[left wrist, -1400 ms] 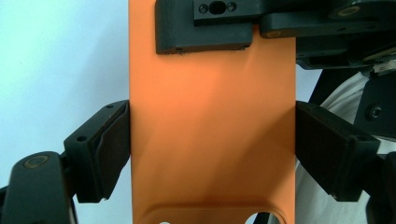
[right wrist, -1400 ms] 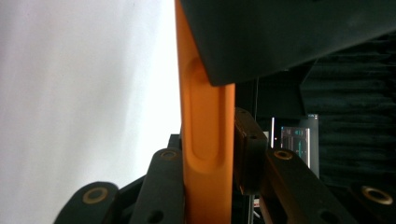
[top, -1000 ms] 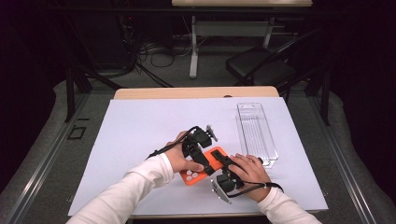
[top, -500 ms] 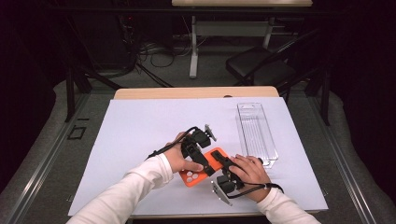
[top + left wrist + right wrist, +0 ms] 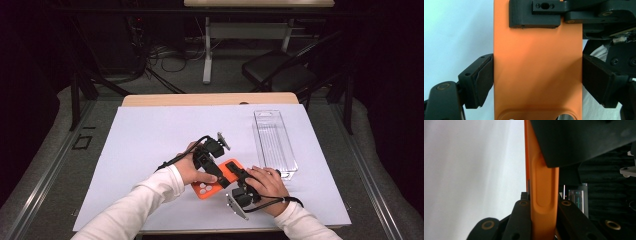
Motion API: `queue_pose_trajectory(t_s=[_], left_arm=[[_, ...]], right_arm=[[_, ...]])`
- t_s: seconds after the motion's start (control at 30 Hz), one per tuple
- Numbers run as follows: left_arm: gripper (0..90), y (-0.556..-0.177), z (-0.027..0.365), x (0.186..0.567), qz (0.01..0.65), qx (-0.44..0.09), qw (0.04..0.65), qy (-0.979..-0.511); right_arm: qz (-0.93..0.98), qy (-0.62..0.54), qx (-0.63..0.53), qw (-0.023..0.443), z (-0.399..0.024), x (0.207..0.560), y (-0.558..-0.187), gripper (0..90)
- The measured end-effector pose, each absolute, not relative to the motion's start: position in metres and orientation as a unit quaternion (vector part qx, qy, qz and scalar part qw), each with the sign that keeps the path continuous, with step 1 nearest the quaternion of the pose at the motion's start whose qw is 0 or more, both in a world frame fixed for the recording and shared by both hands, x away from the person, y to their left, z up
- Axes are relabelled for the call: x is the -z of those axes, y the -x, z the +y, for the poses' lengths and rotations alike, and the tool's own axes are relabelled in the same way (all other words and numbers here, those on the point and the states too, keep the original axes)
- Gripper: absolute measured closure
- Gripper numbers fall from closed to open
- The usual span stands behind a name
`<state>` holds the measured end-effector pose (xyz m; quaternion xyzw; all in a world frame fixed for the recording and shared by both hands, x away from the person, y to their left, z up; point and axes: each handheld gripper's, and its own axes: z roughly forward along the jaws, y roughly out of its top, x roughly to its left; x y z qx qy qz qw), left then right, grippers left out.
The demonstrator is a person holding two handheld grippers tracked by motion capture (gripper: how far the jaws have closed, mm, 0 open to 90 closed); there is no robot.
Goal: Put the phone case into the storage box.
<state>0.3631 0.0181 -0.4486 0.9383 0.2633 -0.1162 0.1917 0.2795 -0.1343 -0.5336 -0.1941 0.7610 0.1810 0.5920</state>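
Fingers (image 5: 477, 82) of both grippers clamp flat orange phone case (image 5: 537, 72).

Right gripper (image 5: 543, 220) clamps the orange phone case (image 5: 541, 190) edge-on

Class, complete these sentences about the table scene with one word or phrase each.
1. Both hand-held grippers hold an ____ phone case.
2. The left hand-held gripper clamps the case across its ____, one pad on each long edge.
3. The clear plastic tray lies to the ____ of the case in the high view.
4. The right hand-held gripper pinches the case across its ____.

Missing words: orange; width; right; thickness
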Motion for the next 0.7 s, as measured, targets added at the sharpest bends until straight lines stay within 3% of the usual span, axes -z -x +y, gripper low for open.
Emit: queue_pose_trajectory(t_s=[0.7], left_arm=[[15.7,-0.3606,0.0179,0.4467,0.260,0.100,0.203,-0.939]], right_arm=[[0.763,0.192,-0.182,0.591,-0.1348,0.5335,-0.2806,86.8]])
